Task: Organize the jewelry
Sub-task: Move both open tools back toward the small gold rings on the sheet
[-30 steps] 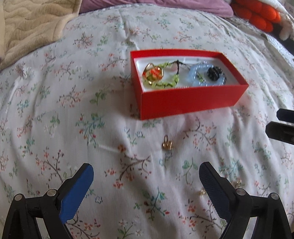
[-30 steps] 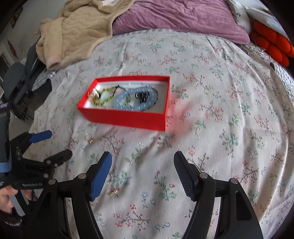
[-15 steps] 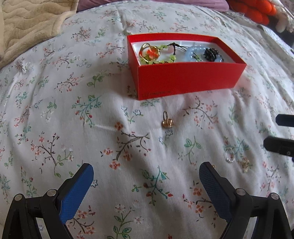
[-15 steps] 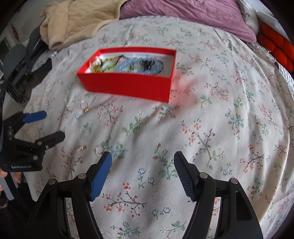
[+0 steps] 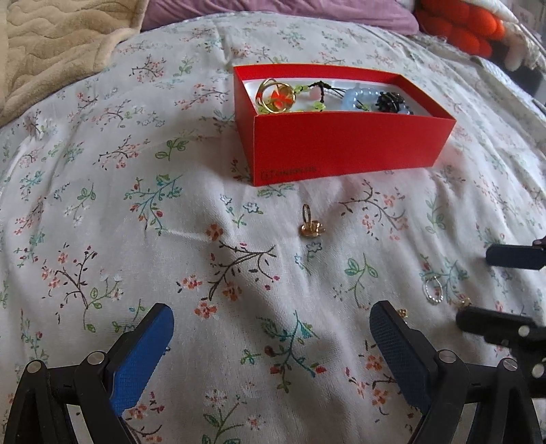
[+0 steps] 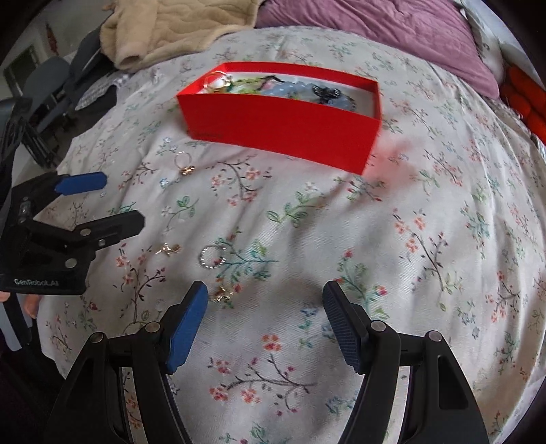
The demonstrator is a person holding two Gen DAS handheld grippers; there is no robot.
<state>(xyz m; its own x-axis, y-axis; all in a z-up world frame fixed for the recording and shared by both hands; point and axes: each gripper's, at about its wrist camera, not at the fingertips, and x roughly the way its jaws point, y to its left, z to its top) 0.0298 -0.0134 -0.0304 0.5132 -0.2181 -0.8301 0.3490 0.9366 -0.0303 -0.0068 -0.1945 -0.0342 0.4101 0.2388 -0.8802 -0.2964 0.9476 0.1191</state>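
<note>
Bedspread (image 5: 136, 211) first, since it sets the terms: soft, floral, quilted into dips, so small metal pieces sink into it and hide among the printed sprigs. The red box (image 5: 344, 150) sits on it toward the far side, already holding a gold ring with an orange stone, green beads, a pale blue bracelet and a dark flower piece.

Loose pieces lie on the cloth between the box and the two tools. A gold ring (image 5: 310, 225) rests just in front of the box wall. Nearer the right gripper (image 6: 264, 307) lie a beaded silver ring (image 6: 212, 258) and two small gold earrings (image 6: 221, 294) — one right beside its left finger, the other further left, near the left gripper (image 6: 99, 201).

Both tools point down at the cloth with fingers spread wide and nothing between them; the left gripper's fingers frame bare fabric in its own view.

My reading is that the right gripper is nearing a pickup, most likely the earring by its finger or the silver ring. To do it well, shift sideways so the piece sits midway between the fingers, come down until the tips dent the cloth, then close slowly — a shallow pinch would probably skid off or catch fabric.

A beige blanket (image 5: 58, 44), purple bedding (image 6: 375, 24) and an orange cushion (image 5: 457, 30) lie at the far edge; beyond the bed's left side, dark chairs (image 6: 58, 88) stand on the floor.
</note>
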